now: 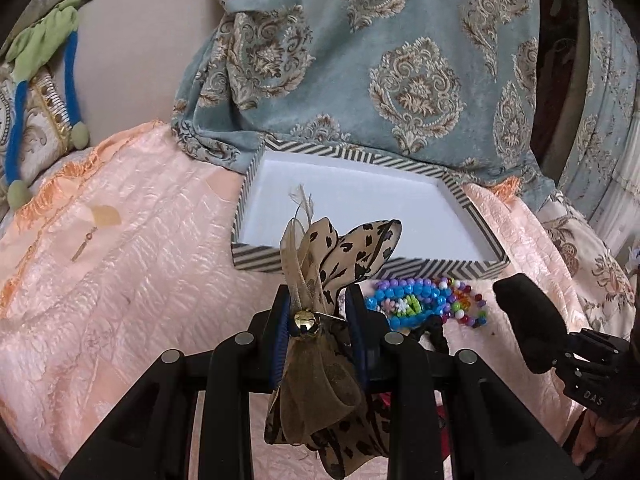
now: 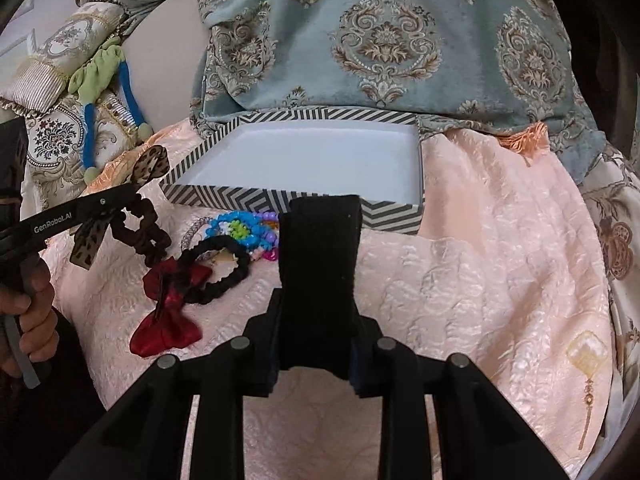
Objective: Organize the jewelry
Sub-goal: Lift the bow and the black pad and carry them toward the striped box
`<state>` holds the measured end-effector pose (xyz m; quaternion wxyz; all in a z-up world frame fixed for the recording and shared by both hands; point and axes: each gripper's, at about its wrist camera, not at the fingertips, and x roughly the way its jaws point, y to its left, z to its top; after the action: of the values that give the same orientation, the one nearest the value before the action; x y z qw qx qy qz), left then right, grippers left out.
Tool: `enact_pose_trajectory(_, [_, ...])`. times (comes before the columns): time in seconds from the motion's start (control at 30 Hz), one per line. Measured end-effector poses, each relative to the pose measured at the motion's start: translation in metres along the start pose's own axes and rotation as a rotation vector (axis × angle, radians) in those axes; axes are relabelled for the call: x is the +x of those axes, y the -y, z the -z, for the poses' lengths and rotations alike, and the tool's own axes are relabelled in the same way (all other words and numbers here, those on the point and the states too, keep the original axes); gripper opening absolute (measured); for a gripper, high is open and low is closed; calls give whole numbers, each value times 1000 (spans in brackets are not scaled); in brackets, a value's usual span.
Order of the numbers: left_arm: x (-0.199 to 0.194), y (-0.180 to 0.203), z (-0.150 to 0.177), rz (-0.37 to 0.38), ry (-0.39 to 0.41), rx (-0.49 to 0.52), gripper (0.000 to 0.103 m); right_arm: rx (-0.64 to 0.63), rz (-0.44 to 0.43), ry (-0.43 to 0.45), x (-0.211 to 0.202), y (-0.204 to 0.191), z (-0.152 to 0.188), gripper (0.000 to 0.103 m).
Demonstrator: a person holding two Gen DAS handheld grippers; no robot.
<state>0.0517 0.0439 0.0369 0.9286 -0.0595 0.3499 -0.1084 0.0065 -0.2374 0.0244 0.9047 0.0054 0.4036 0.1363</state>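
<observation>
My left gripper [image 1: 318, 300] is shut on a leopard-print bow hair tie [image 1: 340, 248] with a gold bead, held just in front of the striped box [image 1: 476, 204], whose white inside is bare. The bow also shows in the right wrist view [image 2: 148, 166] beside the left gripper [image 2: 80, 216]. My right gripper [image 2: 320, 216] is shut and empty, its black pads together, hovering near the box's front wall [image 2: 224, 196]. On the pink bedspread lie a pile of bright bead bracelets [image 1: 424, 300] [image 2: 244, 232], a black scrunchie [image 2: 218, 272], a brown scrunchie [image 2: 148, 232] and a red bow [image 2: 168, 316].
A blue patterned blanket [image 1: 380, 60] is heaped behind the box. A green and blue cloth toy [image 1: 44, 60] lies on cushions at far left. A gold pendant [image 1: 86, 244] lies on the bedspread at left; another ornament [image 2: 588, 360] lies at right.
</observation>
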Motion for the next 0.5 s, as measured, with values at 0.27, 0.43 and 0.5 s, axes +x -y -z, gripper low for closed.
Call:
enact_pose_trajectory(0.27, [0, 13, 6, 15, 4, 49, 9, 12, 14, -10, 1, 2, -1, 27])
enact_pose_trajectory(0.43, [2, 14, 8, 14, 0, 53, 9, 3, 24, -17, 2, 0, -1, 27])
enact_pose_trajectory(0.5, [4, 12, 8, 10, -3, 53, 9, -1, 27, -20, 3, -1, -1, 27])
